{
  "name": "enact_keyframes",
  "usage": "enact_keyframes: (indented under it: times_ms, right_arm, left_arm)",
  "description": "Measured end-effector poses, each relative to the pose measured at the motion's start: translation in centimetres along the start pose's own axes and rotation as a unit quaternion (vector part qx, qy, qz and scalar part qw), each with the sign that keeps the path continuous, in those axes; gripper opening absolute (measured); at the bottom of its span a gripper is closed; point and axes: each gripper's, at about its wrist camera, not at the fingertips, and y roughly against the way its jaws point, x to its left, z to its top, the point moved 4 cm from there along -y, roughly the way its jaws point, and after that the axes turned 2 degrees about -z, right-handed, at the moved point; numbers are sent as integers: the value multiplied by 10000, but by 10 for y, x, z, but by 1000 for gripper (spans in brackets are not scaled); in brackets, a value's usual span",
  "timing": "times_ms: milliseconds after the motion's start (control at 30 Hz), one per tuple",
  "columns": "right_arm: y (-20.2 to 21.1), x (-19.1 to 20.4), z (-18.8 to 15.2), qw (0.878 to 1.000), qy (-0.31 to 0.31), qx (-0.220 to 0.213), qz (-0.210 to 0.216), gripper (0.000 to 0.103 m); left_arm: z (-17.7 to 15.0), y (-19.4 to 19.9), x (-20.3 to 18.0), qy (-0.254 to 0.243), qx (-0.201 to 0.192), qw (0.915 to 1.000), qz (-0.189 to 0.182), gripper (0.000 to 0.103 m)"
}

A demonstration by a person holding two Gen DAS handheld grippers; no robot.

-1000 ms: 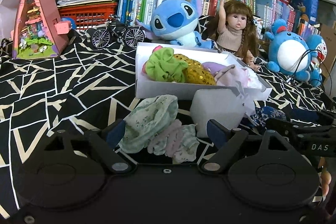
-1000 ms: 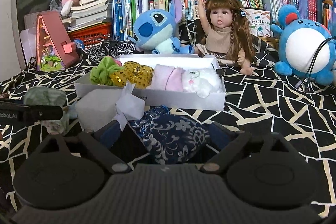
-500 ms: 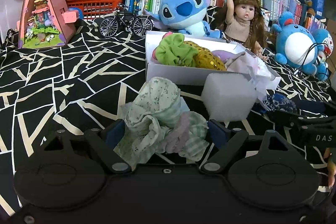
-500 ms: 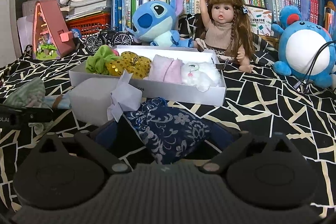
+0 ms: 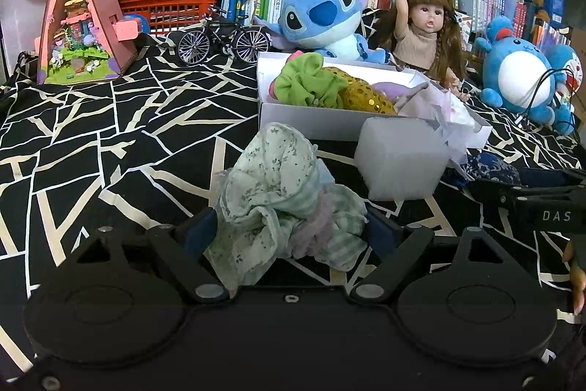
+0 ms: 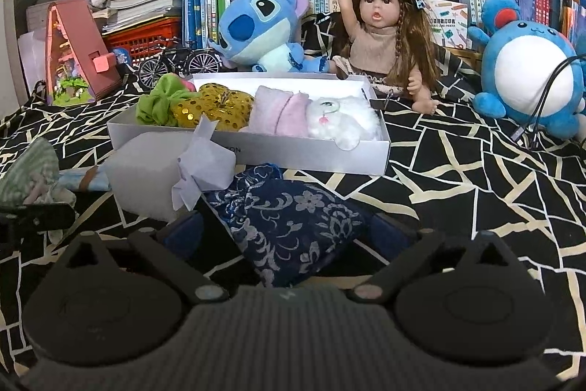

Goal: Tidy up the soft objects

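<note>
Open black-and-white cloth [image 5: 110, 141] left of the white box [image 5: 293, 120]: clear lane back to the toy bicycle [image 5: 223, 39] and pink house model [image 5: 84, 21]. Right of the box [image 6: 256, 149], bare cloth up to the round blue plush [image 6: 527, 76] and its cable [image 6: 542, 105]. Front of the box is blocked by the white foam block [image 6: 146, 178] with crumpled paper [image 6: 205, 167]. Box is nearly full; Stitch plush [image 6: 260, 24] and doll [image 6: 381, 39] wall off its far side.
</note>
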Motion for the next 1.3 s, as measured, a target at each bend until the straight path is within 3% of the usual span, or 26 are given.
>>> enact_keyframes:
  times_ms: [667, 733, 800, 867, 1033, 1300]
  right_arm:
    - [-7, -7, -5, 9994, -316, 172, -20, 101]
    - [-8, -7, -5, 9993, -307, 195, -13, 101]
    - [-8, -6, -5, 9994, -276, 209, 6, 101]
    - [-8, -4, -5, 9995, -236, 209, 29, 101]
    - [-9, -1, -5, 9996, -138, 224, 76, 91]
    - [-5, -1, -4, 9996, -224, 139, 87, 69]
  left_arm:
    - [-6, 1, 2, -6, -69, 10000, 37, 86]
    - [-5, 1, 2, 13, -81, 10000, 24, 84]
    - [-5, 1, 3, 34, -68, 10000, -40, 67]
    - [-5, 0, 2, 73, -72, 9997, -210, 62]
    - [-6, 1, -2, -25, -163, 9998, -148, 52]
    - [-3, 8, -1, -5, -285, 9995, -140, 49]
